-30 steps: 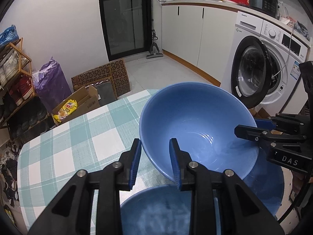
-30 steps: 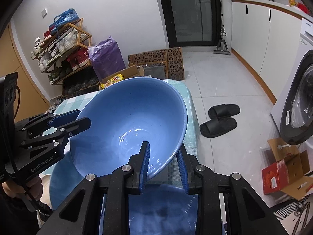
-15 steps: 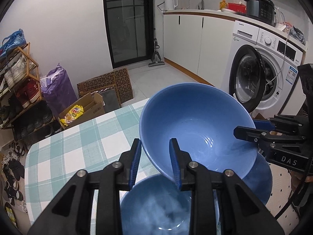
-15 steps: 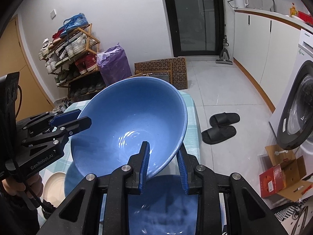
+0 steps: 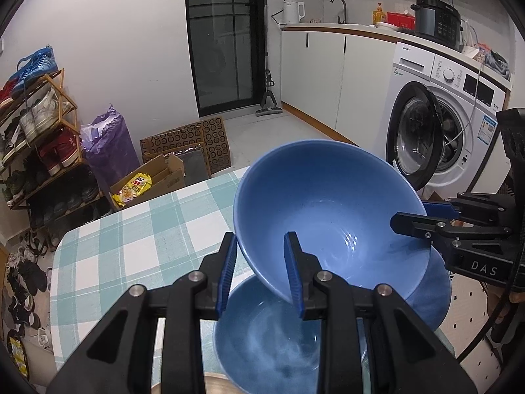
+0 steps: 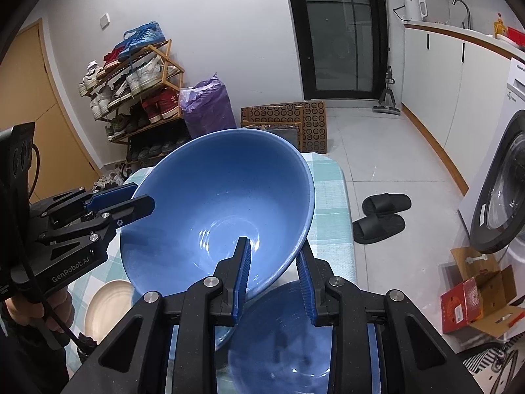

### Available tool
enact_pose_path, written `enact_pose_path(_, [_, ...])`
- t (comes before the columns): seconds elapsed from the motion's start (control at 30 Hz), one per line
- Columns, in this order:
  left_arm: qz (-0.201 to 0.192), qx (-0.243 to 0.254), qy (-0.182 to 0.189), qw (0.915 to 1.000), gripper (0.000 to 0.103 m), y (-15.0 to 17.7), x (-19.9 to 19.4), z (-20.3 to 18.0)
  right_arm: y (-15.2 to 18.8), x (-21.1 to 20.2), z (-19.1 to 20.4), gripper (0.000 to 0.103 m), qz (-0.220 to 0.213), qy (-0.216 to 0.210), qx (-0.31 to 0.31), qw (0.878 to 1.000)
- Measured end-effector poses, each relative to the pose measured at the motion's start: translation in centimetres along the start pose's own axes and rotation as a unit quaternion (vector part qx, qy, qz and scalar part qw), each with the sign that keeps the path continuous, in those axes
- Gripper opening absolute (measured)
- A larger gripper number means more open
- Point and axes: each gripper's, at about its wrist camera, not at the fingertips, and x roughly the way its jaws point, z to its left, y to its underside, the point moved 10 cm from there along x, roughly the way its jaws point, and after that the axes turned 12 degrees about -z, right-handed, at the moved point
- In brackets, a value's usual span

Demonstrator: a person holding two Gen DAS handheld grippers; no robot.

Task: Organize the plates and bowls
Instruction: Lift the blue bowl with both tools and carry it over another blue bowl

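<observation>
A large blue bowl [image 5: 328, 210] [image 6: 223, 203] is held in the air above the checked table [image 5: 131, 229], tilted. My left gripper [image 5: 259, 269] is shut on its near rim, and my right gripper [image 6: 274, 272] is shut on the opposite rim. Each gripper shows in the other's view, the right one [image 5: 423, 220] and the left one [image 6: 128, 203]. A second blue bowl [image 5: 272, 338] [image 6: 282, 344] sits below it on the table. Another blue dish [image 5: 430, 295] lies under the held bowl's right side. A cream plate [image 6: 105, 305] lies on the table at the left.
The table's far edge [image 6: 331, 170] drops to a tiled floor with black slippers [image 6: 380, 216]. A washing machine [image 5: 436, 131] with its door open stands to the right. A shoe rack [image 5: 36, 131], a purple bag [image 5: 108, 144] and cardboard boxes [image 5: 154, 177] stand beyond the table.
Both grippers have lifted the blue bowl higher above the table. The bowl below it now shows more fully, and the cream plate has come into the right wrist view.
</observation>
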Motion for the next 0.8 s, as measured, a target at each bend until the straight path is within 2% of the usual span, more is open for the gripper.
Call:
enact_pose_path(0.37, [0.001, -0.01, -0.009, 0.9999, 0.028, 1.7, -2.0, 1.2, 1.6, -0.7, 2.9, 0.029, 0.009, -0.014, -0.01, 1.0])
enact_pose_path(0.8, [0.016, -0.021, -0.016, 0.9995, 0.028, 4.6, -2.6, 2.3, 4.1, 0.3, 5.1, 0.029, 0.031, -0.021, -0.019, 0.999])
